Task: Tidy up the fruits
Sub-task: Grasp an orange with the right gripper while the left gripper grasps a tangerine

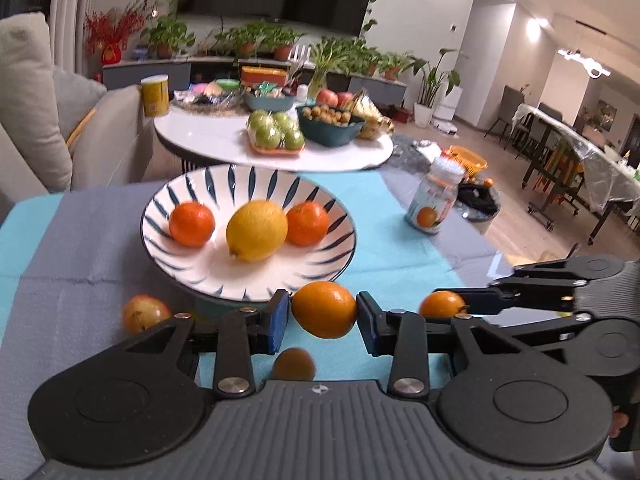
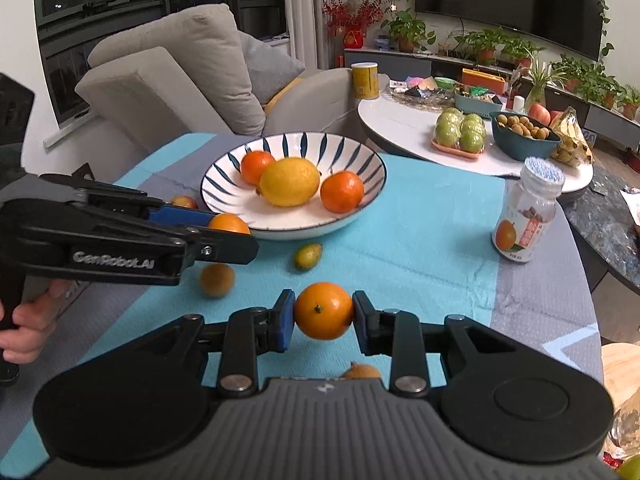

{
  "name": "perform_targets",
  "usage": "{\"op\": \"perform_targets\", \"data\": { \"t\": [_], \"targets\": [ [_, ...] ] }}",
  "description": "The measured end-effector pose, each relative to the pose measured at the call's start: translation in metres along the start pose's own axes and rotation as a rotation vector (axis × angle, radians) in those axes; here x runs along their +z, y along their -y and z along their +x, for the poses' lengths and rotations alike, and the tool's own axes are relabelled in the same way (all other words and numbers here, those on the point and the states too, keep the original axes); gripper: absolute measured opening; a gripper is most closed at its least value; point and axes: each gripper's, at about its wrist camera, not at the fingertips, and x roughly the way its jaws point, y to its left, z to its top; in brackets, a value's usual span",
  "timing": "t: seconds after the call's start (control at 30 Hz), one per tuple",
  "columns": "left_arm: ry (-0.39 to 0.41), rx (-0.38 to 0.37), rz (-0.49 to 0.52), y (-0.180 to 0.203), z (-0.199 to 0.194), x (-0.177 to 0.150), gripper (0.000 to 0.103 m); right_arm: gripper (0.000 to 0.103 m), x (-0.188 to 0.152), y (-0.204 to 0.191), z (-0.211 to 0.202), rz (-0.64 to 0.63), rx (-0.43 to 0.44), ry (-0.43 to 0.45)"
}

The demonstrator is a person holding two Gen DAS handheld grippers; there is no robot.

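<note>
Left wrist view: the left hand-held gripper [image 1: 323,311] clamps an orange [image 1: 324,309] low in frame, lifted off the bench [image 1: 100,248] — likely bound for the striped bowl [image 1: 160,248] above. The right hand-held gripper [image 2: 323,314] likewise pinches another orange [image 2: 324,311] at lower centre.

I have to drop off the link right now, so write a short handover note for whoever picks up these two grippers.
Left gripper: shut on a small orange, lifted just in front of the striped bowl.
Right gripper: shut on another small orange, held above the blue cloth.
Done: two tangerines and a lemon lie in the bowl.
Left: bowl both held oranges, then the loose fruit on the cloth: an apple, a brown fruit, a small green-yellow fruit.
</note>
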Motion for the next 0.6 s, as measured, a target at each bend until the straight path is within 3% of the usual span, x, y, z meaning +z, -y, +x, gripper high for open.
{"op": "perform_targets", "data": {
  "t": [0.37,0.6],
  "targets": [
    [0.09,0.037,0.001,-0.01,-0.023,0.021,0.034,0.068,0.022,-0.005,-0.003,-0.004,0.003,0.057],
    [0.105,0.065,-0.001,-0.022,-0.023,0.027,0.034,0.068,0.035,-0.004,0.0,0.011,0.011,0.087]
  ]
}}
